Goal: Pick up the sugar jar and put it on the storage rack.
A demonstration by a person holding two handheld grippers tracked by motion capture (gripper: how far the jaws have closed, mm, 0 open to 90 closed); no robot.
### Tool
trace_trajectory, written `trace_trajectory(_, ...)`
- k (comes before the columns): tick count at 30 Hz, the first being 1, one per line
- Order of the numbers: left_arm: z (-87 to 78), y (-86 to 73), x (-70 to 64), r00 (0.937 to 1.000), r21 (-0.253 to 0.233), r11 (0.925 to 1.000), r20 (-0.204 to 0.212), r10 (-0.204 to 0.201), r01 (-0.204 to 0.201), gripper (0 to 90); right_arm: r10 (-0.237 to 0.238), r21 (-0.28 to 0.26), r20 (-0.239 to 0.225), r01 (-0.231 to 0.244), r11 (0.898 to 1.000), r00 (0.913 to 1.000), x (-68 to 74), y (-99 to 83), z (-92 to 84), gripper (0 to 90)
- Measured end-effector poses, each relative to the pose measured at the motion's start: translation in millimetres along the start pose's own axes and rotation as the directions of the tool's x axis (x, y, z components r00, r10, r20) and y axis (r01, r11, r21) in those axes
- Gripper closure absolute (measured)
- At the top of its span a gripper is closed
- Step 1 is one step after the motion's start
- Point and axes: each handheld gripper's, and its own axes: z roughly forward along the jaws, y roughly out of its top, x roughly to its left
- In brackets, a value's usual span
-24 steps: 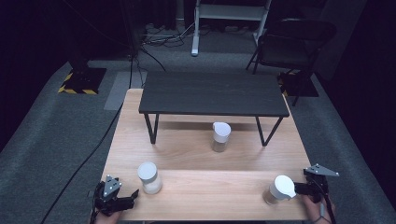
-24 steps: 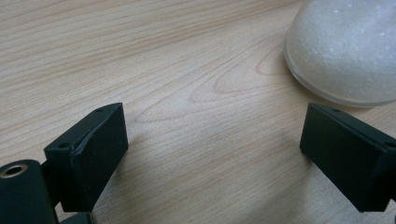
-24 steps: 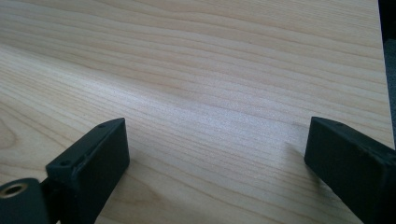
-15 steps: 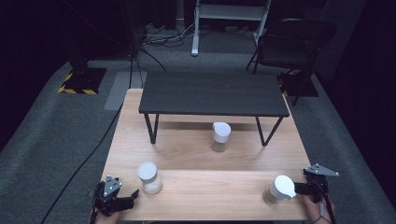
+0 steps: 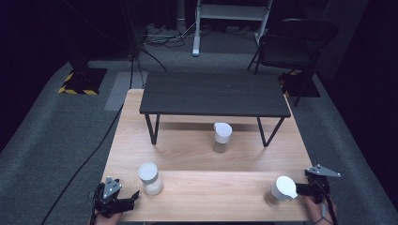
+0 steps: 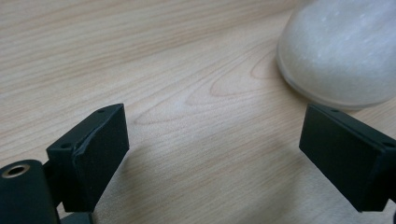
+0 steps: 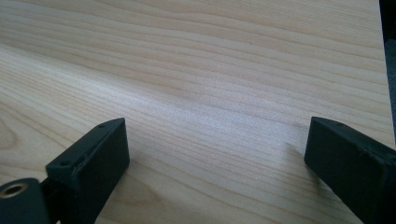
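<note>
Both claws stood wide and empty: left claw (image 5: pixel 133 197) beside the near-left jar (image 5: pixel 150 178), right claw (image 5: pixel 300 190) beside the tilted jar (image 5: pixel 280 190). Best squared up first.

The left gripper (image 6: pixel 212 154) hangs low over the wooden desk (image 6: pixel 154 60), with its two black jaws wide apart and only bare wood between them. A frosted white jar (image 6: pixel 338 51) stands on the desk, just beyond the right-hand jaw, not touching it.
</note>
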Motion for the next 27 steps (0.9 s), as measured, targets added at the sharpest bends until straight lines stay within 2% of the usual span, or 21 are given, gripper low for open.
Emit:
trace_trajectory(4, -7.3, -0.6, -1.4, 0.9999, -0.023, 0.9997, -0.008, 0.012, -0.012, 8.2, 0.001, 0.0, 0.0, -0.001, 1.0, 1.0, 0.0, 0.0, 0.0, 6.2)
trace_trajectory(5, -12.4, -4.0, -2.0, 0.9998, -0.063, 0.9978, -0.005, 0.017, -0.017, 8.2, 0.001, 0.0, 0.0, -0.001, 1.0, 1.0, 0.0, 0.0, 0.0, 6.3)
trace_trajectory(6, -12.4, -4.0, -2.0, 0.9998, -0.063, 0.9978, -0.005, 0.017, -0.017, 8.1, 0.0, 0.0, 0.0, 0.0, 1.0, 1.0, 0.0, 0.0, 0.0, 6.2)
trace_trajectory(7, -17.4, -5.7, -3.3, 0.9997, -0.097, 0.995, -0.003, 0.023, -0.023, 8.1, 0.0, 0.0, 0.0, 0.0, 1.0, 1.0, 0.0, 0.0, 0.0, 6.3)
trace_trajectory(9, -19.8, -6.3, -4.2, 0.9997, -0.114, 0.9932, -0.003, 0.026, -0.026, 8.2, 0.0, 0.0, 0.0, 0.0, 1.0, 1.0, 0.0, 0.0, 0.0, 6.2)
trace_trajectory(11, -26.7, -7.4, -6.8, 0.9991, -0.163, 0.9858, 0.002, 0.041, -0.04, 8.1, 0.0, 0.0, 0.0, 0.0, 1.0, 1.0, 0.1, 0.0, -0.1, 6.2)
trace_trajectory(14, -30.7, -8.1, -8.7, 0.9987, -0.194, 0.9799, 0.006, 0.05, -0.048, 8.2, 0.0, 0.0, 0.0, 0.0, 1.0, 1.0, 0.1, -0.1, -0.1, 6.2)
trace_trajectory(15, -34.2, -9.0, -10.6, 0.9983, -0.224, 0.9731, 0.011, 0.057, -0.053, 8.1, 0.0, 0.0, 0.0, 0.0, 1.0, 1.0, 0.1, -0.1, -0.1, 6.3)
trace_trajectory(16, -34.2, -9.0, -10.6, 0.9983, -0.224, 0.9731, 0.011, 0.057, -0.053, 8.1, 0.0, 0.0, 0.0, 0.0, 1.0, 1.0, 0.1, -0.1, -0.1, 6.2)
trace_trajectory(18, -38.6, -10.6, -12.5, 0.9978, -0.263, 0.963, 0.016, 0.064, -0.058, 8.2, 0.0, 0.0, 0.0, 0.0, 1.0, 1.0, 0.1, -0.1, -0.1, 6.3)
trace_trajectory(27, -42.7, -13.8, -13.0, 0.997, -0.324, 0.9444, 0.032, 0.071, -0.057, 7.8, -0.001, 0.0, 0.0, 0.001, 1.0, 1.0, 0.2, -0.3, -0.4, 6.2)
